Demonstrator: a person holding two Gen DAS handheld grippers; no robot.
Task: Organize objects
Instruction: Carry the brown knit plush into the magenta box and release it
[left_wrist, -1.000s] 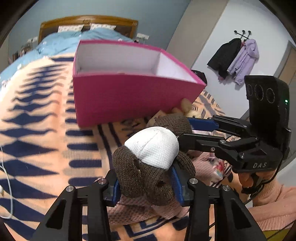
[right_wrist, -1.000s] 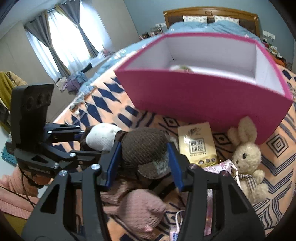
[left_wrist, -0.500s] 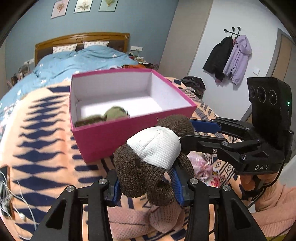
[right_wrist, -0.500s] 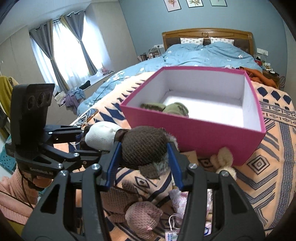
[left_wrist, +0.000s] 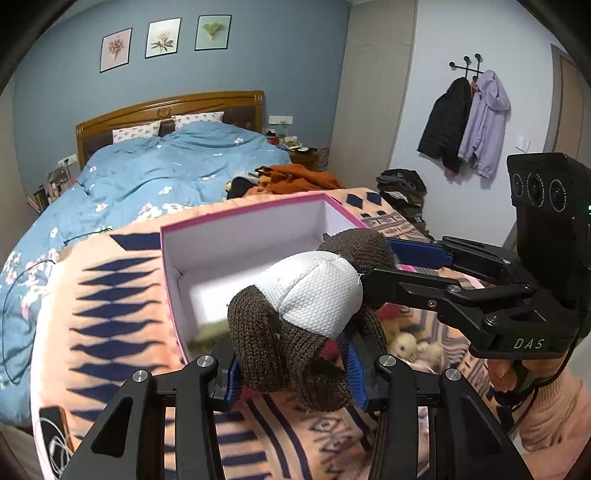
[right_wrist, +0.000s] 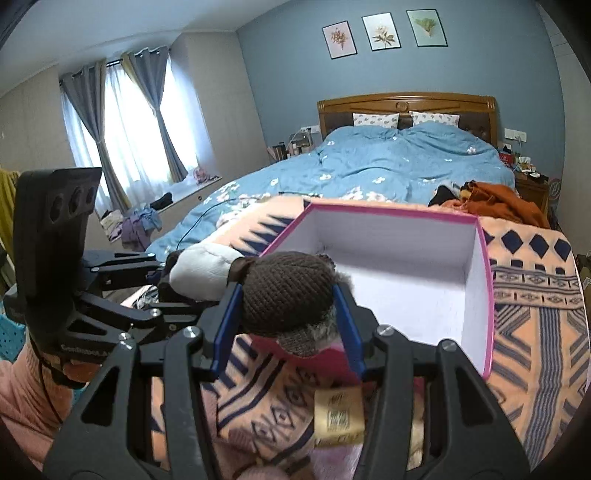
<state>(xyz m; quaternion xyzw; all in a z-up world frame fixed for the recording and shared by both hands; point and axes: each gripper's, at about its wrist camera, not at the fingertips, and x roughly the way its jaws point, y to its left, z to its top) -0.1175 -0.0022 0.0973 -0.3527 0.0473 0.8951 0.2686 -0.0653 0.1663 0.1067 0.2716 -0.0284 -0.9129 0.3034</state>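
Both grippers share one plush toy (left_wrist: 314, 317), held clear above the patterned blanket (left_wrist: 107, 314) on the bed. Nearest in the left wrist view, the left gripper (left_wrist: 291, 363) has its jaws closed on the toy's brown knitted lower part, the white fabric patch bulging above them. The right gripper (right_wrist: 286, 310) grips the other end, its jaws pressed to either side of a rounded brown knit lump, probably the head. The toy's long axis thus runs from one gripper to the other, roughly level, crosswise to the near wall of the pink box (right_wrist: 487, 295). The box lies just beyond and below the toy, open side up. The right gripper looks nearer its opening; the left is nearer a corner. Carrying forward, then lowering, should drop it inside.
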